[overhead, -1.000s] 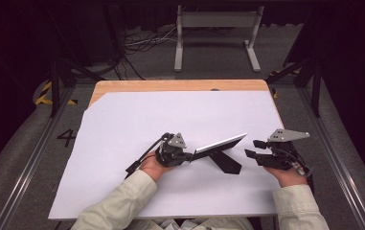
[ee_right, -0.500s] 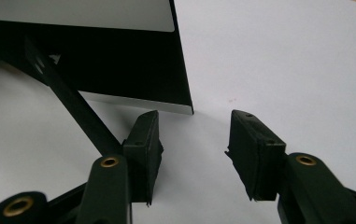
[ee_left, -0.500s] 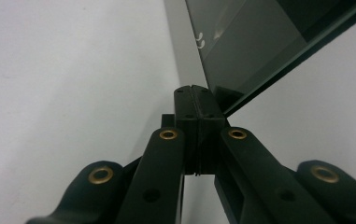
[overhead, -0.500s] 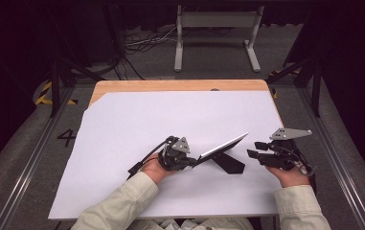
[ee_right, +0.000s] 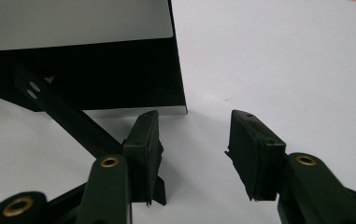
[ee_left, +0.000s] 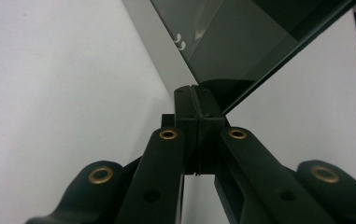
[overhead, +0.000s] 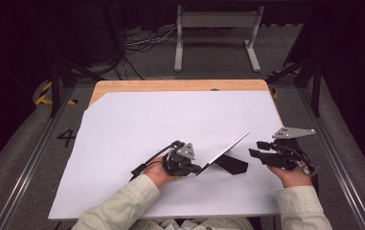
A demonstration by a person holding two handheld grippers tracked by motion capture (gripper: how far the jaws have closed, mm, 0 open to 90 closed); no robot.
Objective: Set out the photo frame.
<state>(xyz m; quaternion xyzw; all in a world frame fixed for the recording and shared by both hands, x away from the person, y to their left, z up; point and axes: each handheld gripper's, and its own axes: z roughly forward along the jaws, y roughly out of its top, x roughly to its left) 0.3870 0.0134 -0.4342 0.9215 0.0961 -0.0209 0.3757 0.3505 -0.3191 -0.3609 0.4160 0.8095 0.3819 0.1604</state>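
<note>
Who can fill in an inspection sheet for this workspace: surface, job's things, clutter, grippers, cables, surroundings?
Surface: white sheet covering a wooden table.
Job's things: thin flat panel, tilted up off the sheet, with a black stand beneath it.
Clutter: nothing seen.
Grippers: left gripper shut on the panel's edge; right gripper open, holding nothing, beside the panel.
Cables: one trailing from the left gripper; a tangle on the floor.
Surroundings: grey floor, metal frame.

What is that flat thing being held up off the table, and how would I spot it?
Look at the white sheet covering the table, near its front edge. There the left gripper pinches a thin panel by one corner, tilting it up. It is grey on top, black underneath, with a black strut beneath.
</note>
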